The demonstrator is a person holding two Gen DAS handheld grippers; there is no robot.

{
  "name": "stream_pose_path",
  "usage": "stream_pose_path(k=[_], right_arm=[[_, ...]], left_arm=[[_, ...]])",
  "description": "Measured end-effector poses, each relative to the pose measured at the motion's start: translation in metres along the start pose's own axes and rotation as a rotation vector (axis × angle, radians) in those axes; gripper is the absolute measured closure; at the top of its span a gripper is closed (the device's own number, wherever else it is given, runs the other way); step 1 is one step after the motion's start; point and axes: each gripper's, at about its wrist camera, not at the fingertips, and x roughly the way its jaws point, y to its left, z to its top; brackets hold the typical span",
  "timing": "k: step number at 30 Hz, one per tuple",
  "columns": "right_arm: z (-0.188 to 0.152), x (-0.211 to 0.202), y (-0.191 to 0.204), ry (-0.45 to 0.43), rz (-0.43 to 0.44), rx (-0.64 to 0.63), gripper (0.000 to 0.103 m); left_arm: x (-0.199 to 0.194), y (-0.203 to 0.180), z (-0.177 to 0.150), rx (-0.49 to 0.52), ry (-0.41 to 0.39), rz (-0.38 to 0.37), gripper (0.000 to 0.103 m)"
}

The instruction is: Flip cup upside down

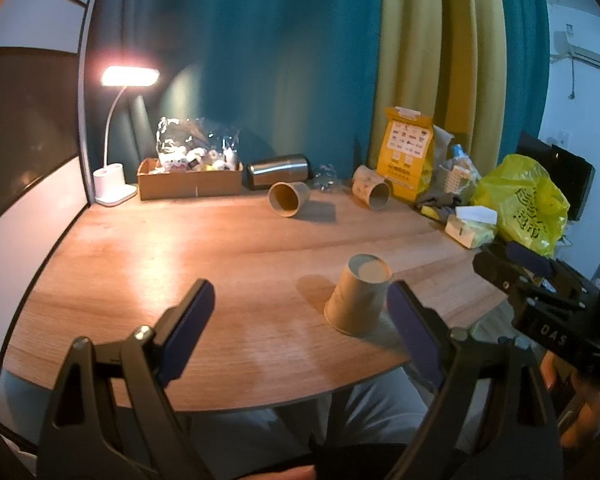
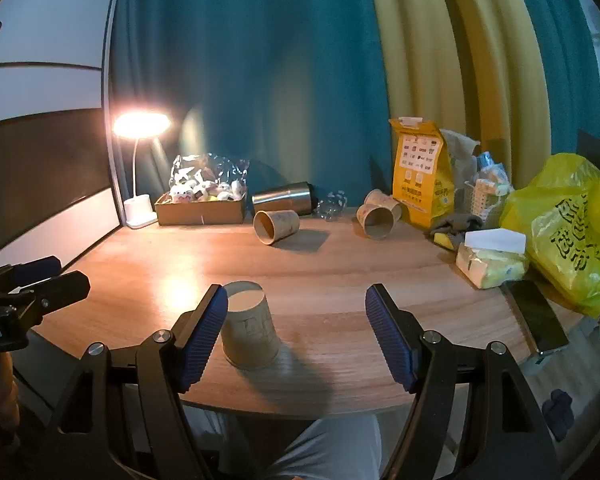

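Note:
A tan paper cup (image 1: pixel 358 296) stands upside down on the wooden table (image 1: pixel 180 248), near its front edge; it also shows in the right wrist view (image 2: pixel 250 326). My left gripper (image 1: pixel 300 312) is open and empty, pulled back over the front edge, with the cup just inside its right finger (image 1: pixel 414 334). My right gripper (image 2: pixel 294 328) is open and empty, with the cup beside its left finger (image 2: pixel 204 332). Neither gripper holds the cup. Each gripper shows in the other's view, the right one at the right edge (image 1: pixel 540 280), the left one at the left edge (image 2: pixel 24 284).
Two paper cups lie on their sides at the back (image 2: pixel 276 226) (image 2: pixel 378 218), with a steel tumbler (image 2: pixel 284 198) behind. A lit desk lamp (image 2: pixel 140 200) and cardboard box (image 2: pixel 200 208) stand back left. An orange bag (image 2: pixel 422 176), tissue pack (image 2: pixel 492 264), yellow plastic bag (image 2: pixel 568 232) and phone (image 2: pixel 538 316) crowd the right.

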Motion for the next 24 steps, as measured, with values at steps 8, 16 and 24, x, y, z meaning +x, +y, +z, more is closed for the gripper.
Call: stream_pose_path(k=[8, 16, 24], right_arm=[[0.0003, 0.0019, -0.0020, 0.009, 0.004, 0.011, 0.028], [-0.0001, 0.0021, -0.0020, 0.012, 0.003, 0.011, 0.028], [-0.0032, 0.0034, -0.0021, 0.021, 0.005, 0.013, 0.028]], left_arm=[[0.0018, 0.0018, 0.0000, 0.000, 0.005, 0.005, 0.014], [0.0009, 0.0044, -0.0011, -0.003, 0.001, 0.003, 0.014], [0.0026, 0.0054, 0.0002, -0.004, 0.005, 0.007, 0.014]])
